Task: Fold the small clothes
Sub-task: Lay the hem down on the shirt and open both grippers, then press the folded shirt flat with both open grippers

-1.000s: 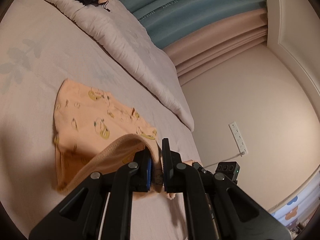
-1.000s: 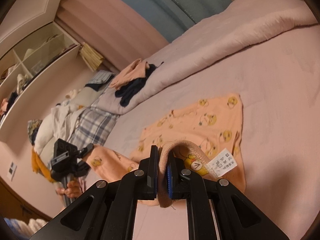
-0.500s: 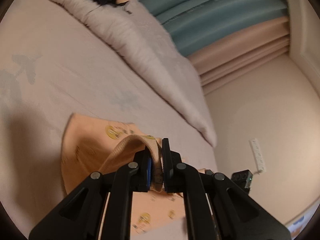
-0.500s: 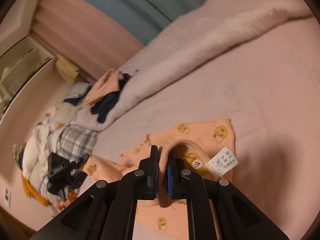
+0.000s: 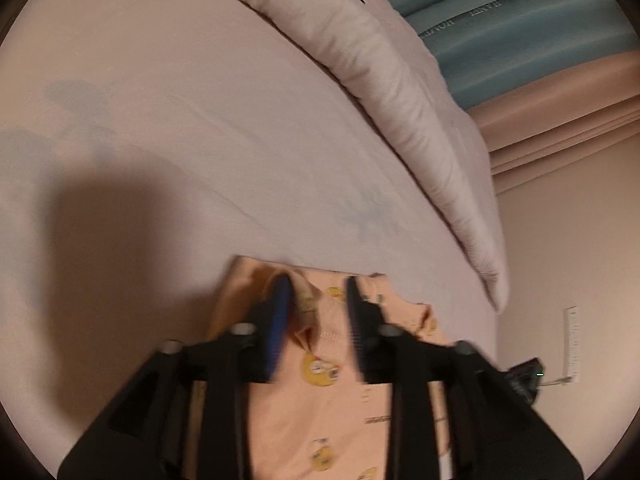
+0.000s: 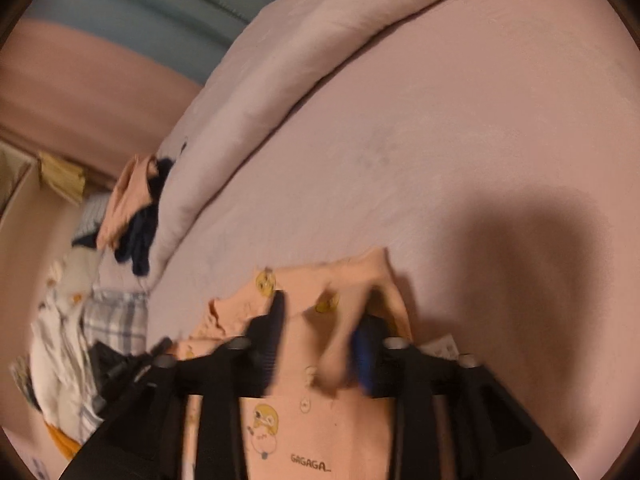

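A small peach garment with yellow cartoon prints lies folded over on the pink bedsheet. My left gripper is open, its fingers either side of the garment's folded top edge, close above it. In the right wrist view the same garment shows a "GAGAGA" print. My right gripper is open over the other end of that edge; a fold of fabric still hangs by its blue-padded finger. Both views are motion-blurred.
A rolled pale duvet runs along the far side of the bed, also in the right wrist view. A heap of clothes and plaid fabric lie at the left. A wall socket is at right.
Both grippers carried the garment's edge forward and down onto its far part, then opened and let it go. The garment now lies doubled over.
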A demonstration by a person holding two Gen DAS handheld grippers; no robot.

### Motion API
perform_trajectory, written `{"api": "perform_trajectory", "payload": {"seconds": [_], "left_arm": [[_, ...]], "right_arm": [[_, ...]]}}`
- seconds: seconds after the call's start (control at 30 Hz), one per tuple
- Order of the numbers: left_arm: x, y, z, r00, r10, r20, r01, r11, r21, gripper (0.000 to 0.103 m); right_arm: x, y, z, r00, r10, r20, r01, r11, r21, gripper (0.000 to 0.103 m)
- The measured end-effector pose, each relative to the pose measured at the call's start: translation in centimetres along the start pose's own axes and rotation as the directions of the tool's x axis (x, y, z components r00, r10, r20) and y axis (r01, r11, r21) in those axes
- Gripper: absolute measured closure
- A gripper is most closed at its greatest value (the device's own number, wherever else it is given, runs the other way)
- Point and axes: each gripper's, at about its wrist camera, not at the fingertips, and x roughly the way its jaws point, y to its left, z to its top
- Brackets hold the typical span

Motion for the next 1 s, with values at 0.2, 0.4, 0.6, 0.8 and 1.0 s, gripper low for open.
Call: {"api": "perform_trajectory", "payload": {"seconds": [0.2,0.4,0.6,0.8,1.0], "left_arm": [[-4.3,-0.5,-1.2,0.997,0.044,0.06,-0.051,0.99,0.134,0.058],[-2.7,-5.0,-6.3,0.996,0.03,-0.081,0.005,0.916,0.402,0.06],[3.5,-6.7,-9.4,0.972,0.135,-0.191,-0.024,0.869,0.494,0.06],[7.1,-8.6,-7.4,0.979,0.144,-0.142,-0.066,0.889,0.453,0.06],[8.1,-9.1,-2.3,0.993,0.115,-0.035,-0.1,0.952,0.288,0.06]], "right_arm": [[-4.4,1.2,-0.9,0.994,-0.045,0.1,0.06,0.986,-0.155,0.06],[-3.0,5.5,-6.6,0.997,-0.055,-0.047,0.025,0.866,-0.5,0.076],[1.4,6.0,-8.1,0.978,-0.147,-0.149,0.042,0.836,-0.547,0.077],[3.9,6.6,-5.0,0.968,-0.242,-0.062,0.173,0.83,-0.531,0.077],[3.2,7.7,-1.8,0.972,-0.218,0.09,0.235,0.859,-0.455,0.077]]}}
